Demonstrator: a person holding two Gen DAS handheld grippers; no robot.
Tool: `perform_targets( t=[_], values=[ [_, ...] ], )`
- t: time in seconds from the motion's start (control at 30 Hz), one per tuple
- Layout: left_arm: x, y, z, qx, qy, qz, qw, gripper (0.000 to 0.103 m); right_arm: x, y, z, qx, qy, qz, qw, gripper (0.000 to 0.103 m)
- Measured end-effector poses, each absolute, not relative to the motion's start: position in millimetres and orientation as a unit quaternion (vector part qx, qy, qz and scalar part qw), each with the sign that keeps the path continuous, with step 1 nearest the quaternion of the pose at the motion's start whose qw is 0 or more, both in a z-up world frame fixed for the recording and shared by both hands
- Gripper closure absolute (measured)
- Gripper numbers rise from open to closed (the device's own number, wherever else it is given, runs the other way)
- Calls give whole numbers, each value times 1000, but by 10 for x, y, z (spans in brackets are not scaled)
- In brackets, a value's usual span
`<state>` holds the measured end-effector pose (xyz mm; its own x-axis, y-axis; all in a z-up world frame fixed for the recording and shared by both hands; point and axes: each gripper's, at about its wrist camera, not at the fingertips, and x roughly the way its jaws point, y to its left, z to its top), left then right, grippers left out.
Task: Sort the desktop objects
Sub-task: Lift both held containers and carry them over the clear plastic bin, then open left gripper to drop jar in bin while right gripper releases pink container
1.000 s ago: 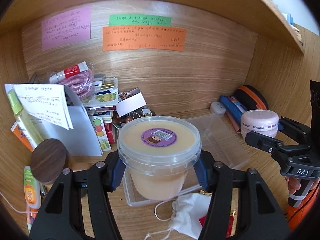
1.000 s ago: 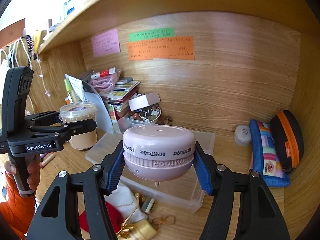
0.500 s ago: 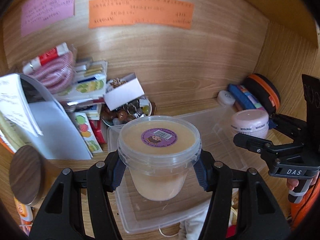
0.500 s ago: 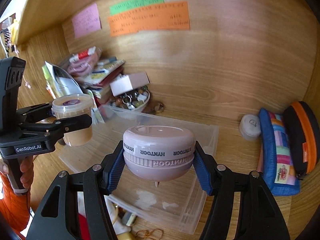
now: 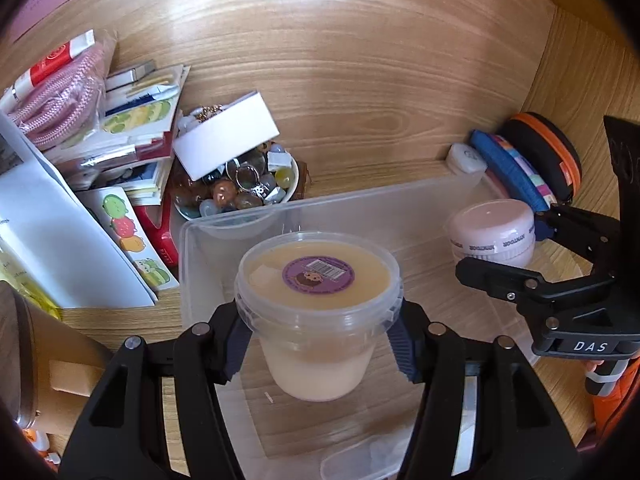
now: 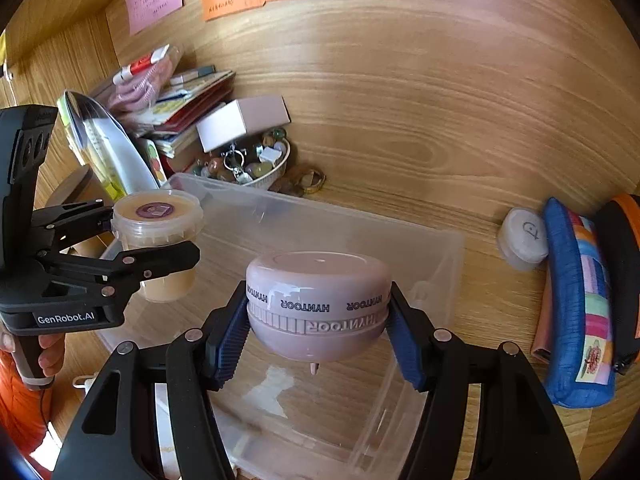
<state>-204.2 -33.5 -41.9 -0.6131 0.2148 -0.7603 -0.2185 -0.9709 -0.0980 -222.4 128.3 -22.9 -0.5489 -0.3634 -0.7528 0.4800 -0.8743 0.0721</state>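
Observation:
My left gripper (image 5: 318,350) is shut on a clear plastic tub (image 5: 318,312) of beige paste with a purple sticker on its lid. It hangs over the left part of a clear plastic bin (image 5: 400,208). My right gripper (image 6: 316,334) is shut on a round pink case (image 6: 318,304) printed HYNTOOR, held over the same clear plastic bin (image 6: 444,264). From the left wrist the pink case (image 5: 494,236) shows at the right in the other gripper (image 5: 520,248). From the right wrist the tub (image 6: 156,240) shows at the left in the left gripper (image 6: 136,240).
A bowl of beads and keyrings (image 5: 240,188) with a white box (image 5: 226,140) on it stands behind the bin. Books and packets (image 5: 132,128) pile at the left. A blue pouch (image 6: 576,300), an orange-trimmed black case (image 6: 620,272) and a white puck (image 6: 522,236) lie at the right.
Both grippers have moved forward and down over the clear bin, each still gripping its container. The wall notes have slid toward the top of both views.

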Motion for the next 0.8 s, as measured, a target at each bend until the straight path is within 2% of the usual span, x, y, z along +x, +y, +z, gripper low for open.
perform_targets(
  t=[0.33, 0.63, 0.8],
  values=[
    [-2109, -262, -543, -442, 8, 889, 123, 44, -2321, 1181, -346, 435, 100, -863, 236, 43],
    [-2095, -124, -616, -436, 64, 893, 94, 44, -2322, 1063, -428, 454, 137, -849, 234, 43],
    [-2081, -120, -627, -437, 69, 893, 89, 44, -2312, 992, -461, 458, 167, -844, 223, 43]
  ],
)
